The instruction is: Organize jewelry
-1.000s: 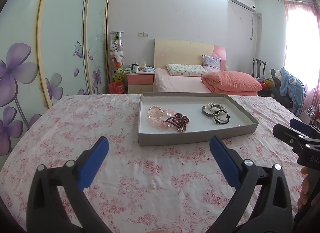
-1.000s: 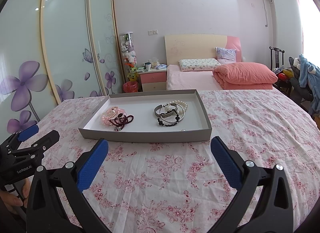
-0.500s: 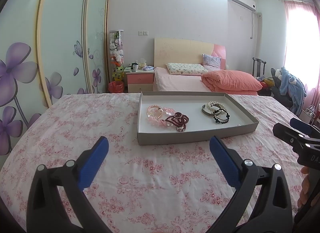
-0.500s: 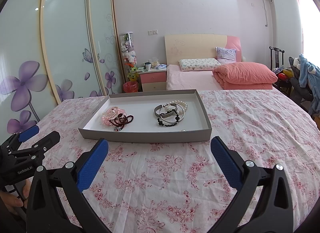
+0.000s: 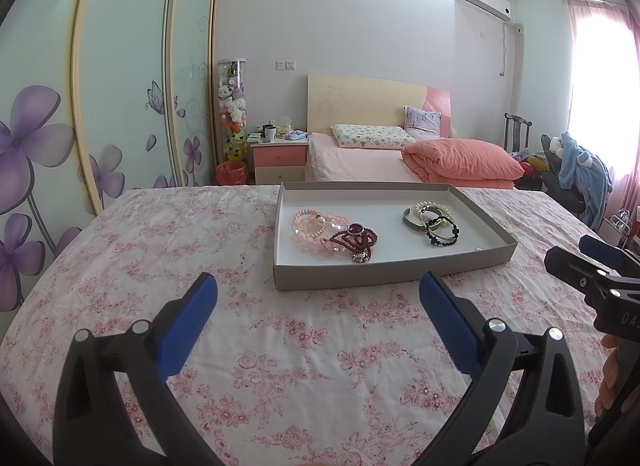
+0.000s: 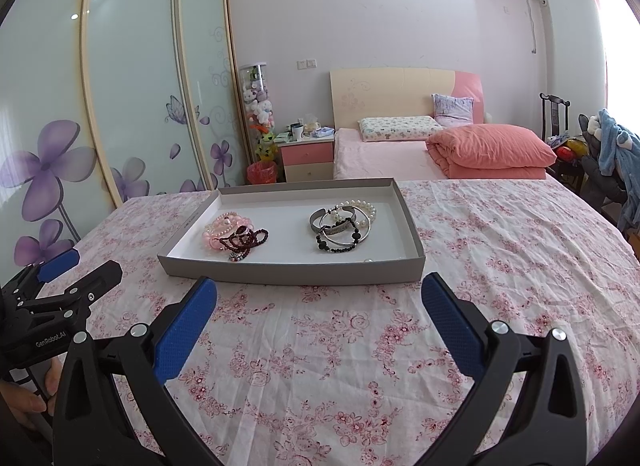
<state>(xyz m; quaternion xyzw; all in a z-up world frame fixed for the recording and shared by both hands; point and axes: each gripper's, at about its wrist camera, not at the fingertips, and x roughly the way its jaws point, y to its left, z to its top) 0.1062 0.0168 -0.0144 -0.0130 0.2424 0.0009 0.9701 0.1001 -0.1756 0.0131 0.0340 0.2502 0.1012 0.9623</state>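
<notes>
A shallow grey tray (image 5: 392, 274) (image 6: 288, 272) lies on the floral bedspread just ahead of both grippers. Its left half holds pink bead bracelets (image 5: 316, 225) (image 6: 224, 227) and a dark red bead bracelet (image 5: 354, 240) (image 6: 244, 242). Its right half holds silver bangles (image 5: 416, 221) (image 6: 340, 225), a black bead bracelet (image 5: 442, 236) (image 6: 340, 246) and a pearl bracelet (image 5: 426, 205) (image 6: 366, 209). My left gripper (image 5: 318, 286) (image 6: 68, 278) is open and empty, short of the tray's front wall. My right gripper (image 6: 319, 288) (image 5: 588, 262) is likewise open and empty.
The pink floral bedspread (image 6: 340, 366) stretches wide around the tray. Sliding wardrobe doors (image 5: 120, 85) with purple flowers stand at the left. Beyond the tray are a second bed with an orange quilt (image 5: 464, 157), a pink nightstand (image 5: 278, 157) and a chair with clothes (image 5: 580, 173).
</notes>
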